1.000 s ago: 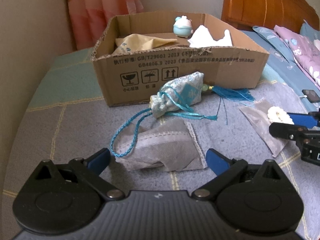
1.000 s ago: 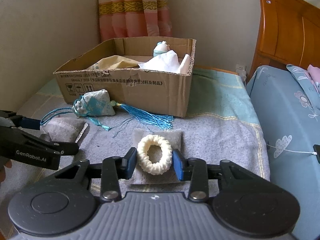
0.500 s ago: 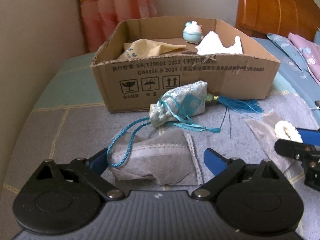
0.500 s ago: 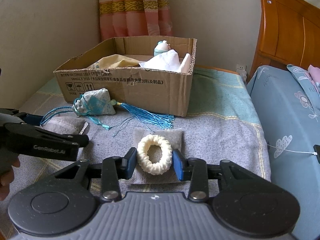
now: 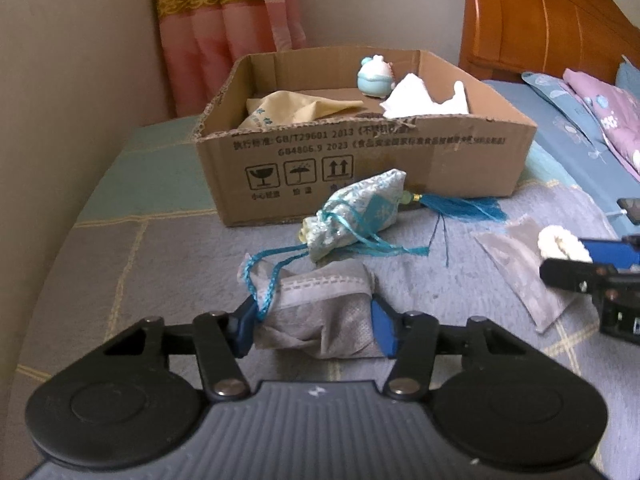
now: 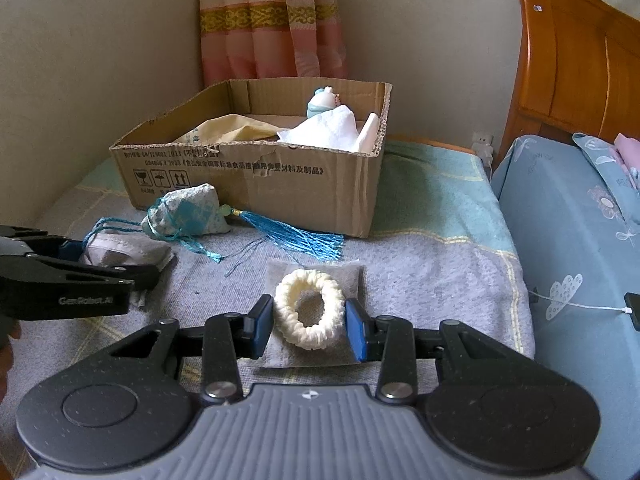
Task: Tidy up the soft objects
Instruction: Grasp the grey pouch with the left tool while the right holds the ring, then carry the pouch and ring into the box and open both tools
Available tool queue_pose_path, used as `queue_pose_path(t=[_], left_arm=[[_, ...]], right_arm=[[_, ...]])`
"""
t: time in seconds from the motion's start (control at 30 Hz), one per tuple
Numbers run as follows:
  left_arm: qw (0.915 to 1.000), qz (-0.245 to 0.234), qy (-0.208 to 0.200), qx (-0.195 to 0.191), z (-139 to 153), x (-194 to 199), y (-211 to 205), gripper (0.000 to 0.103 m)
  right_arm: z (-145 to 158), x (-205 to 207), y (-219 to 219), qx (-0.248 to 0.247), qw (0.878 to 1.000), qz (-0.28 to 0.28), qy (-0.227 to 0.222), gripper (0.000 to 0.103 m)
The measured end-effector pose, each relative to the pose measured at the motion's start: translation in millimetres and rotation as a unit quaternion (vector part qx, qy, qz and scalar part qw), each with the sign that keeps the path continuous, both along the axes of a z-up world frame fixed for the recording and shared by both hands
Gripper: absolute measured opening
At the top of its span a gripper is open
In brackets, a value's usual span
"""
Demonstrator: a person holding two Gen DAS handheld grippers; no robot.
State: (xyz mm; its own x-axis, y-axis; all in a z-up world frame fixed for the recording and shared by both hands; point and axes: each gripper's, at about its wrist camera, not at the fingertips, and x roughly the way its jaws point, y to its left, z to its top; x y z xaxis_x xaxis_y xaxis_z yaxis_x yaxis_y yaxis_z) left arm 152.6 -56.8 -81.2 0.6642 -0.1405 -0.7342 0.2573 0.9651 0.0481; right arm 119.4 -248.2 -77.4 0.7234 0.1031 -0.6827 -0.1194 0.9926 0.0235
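My left gripper is shut on a crumpled grey cloth pouch lying on the bed; the pouch bunches between the blue pads. A blue cord from the blue-and-white sachet drapes over the pouch's left end. My right gripper straddles a cream knitted ring, its pads touching both sides; the ring rests on a flat grey pouch. The open cardboard box stands behind and holds a yellow cloth, a white cloth and a small blue-white plush.
The sachet's blue tassel lies in front of the box. A wall runs along the left. A wooden headboard and blue pillows are at the right. A white cable lies on the pillow.
My left gripper has moved forward and closed its jaws onto the grey pouch, bunching it. The right gripper stays around the cream ring, barely moved.
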Motion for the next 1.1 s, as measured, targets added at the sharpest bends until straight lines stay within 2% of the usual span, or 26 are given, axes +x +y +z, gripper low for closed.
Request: queue_pose_path(t=[0.17, 0.3, 0.37, 0.43, 0.53, 0.77, 0.87, 0.97, 1.07, 1.1], left_arm=[[0.9999, -0.009, 0.009, 0.0, 5, -10, 8, 0.055], [0.9998, -0.015, 0.005, 0.01, 8, -18, 14, 0.059], [0.9998, -0.012, 0.004, 0.012, 8, -21, 18, 0.062], [0.9999, -0.003, -0.001, 0.014, 8, -24, 21, 0.073], [0.9999, 0.005, -0.003, 0.011, 7, -24, 27, 0.076], [0.9997, 0.002, 0.021, -0.013, -2, -22, 30, 0.08], [0.9995, 0.002, 0.024, -0.019, -2, -21, 26, 0.086], [0.9996, 0.001, 0.027, -0.009, -7, -17, 22, 0.089], [0.9994, -0.001, 0.026, -0.022, -8, -16, 22, 0.084], [0.9995, -0.003, 0.023, -0.022, -7, -16, 22, 0.077]], right_arm=[[2, -1, 0, -0.001, 1.0, 0.002, -0.001, 0.044], [5, -3, 2, -0.001, 1.0, 0.005, -0.004, 0.044], [7, -5, 5, -0.001, 1.0, 0.008, -0.006, 0.044], [9, -6, 7, -0.002, 1.0, 0.01, -0.008, 0.044], [12, -9, 9, -0.003, 1.0, 0.014, -0.011, 0.044], [16, -12, 12, -0.006, 1.0, 0.017, -0.014, 0.044], [17, -12, 12, -0.008, 1.0, 0.017, -0.015, 0.044], [16, -11, 12, -0.008, 1.0, 0.017, -0.012, 0.044], [15, -10, 12, -0.007, 1.0, 0.017, -0.01, 0.044], [15, -10, 12, -0.007, 1.0, 0.018, -0.01, 0.044]])
